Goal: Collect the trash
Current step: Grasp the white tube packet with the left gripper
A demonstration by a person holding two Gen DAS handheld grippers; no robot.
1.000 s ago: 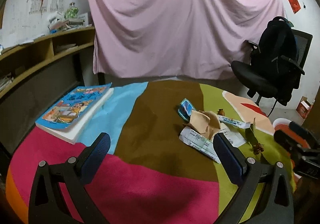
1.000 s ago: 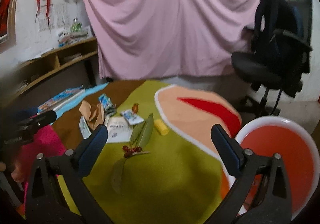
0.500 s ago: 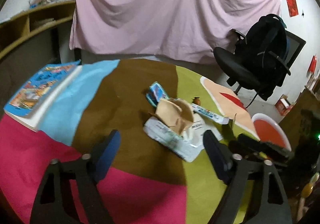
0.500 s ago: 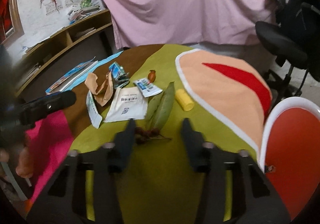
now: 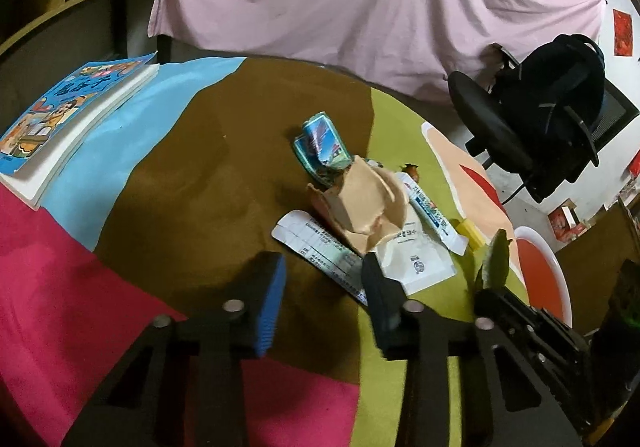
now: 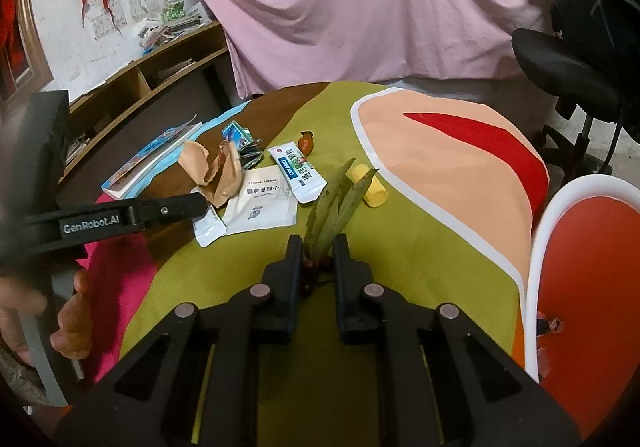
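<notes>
A pile of trash lies mid-table: crumpled brown paper, a blue-green packet, white wrappers, a blue-print sachet, a yellow piece and a leafy twig with red berries. My left gripper is partly closed, its jaws either side of a long white wrapper's near end, not touching. My right gripper has narrowed around the twig's berry end; the jaws stand close beside it with a small gap.
A white-rimmed orange bin stands off the table's right edge. A blue book lies at the table's left. A black office chair stands behind right, shelves at the back left.
Both grippers have moved forward and down toward the trash, and both have narrowed from wide open. The right one now straddles the twig's berry end.
</notes>
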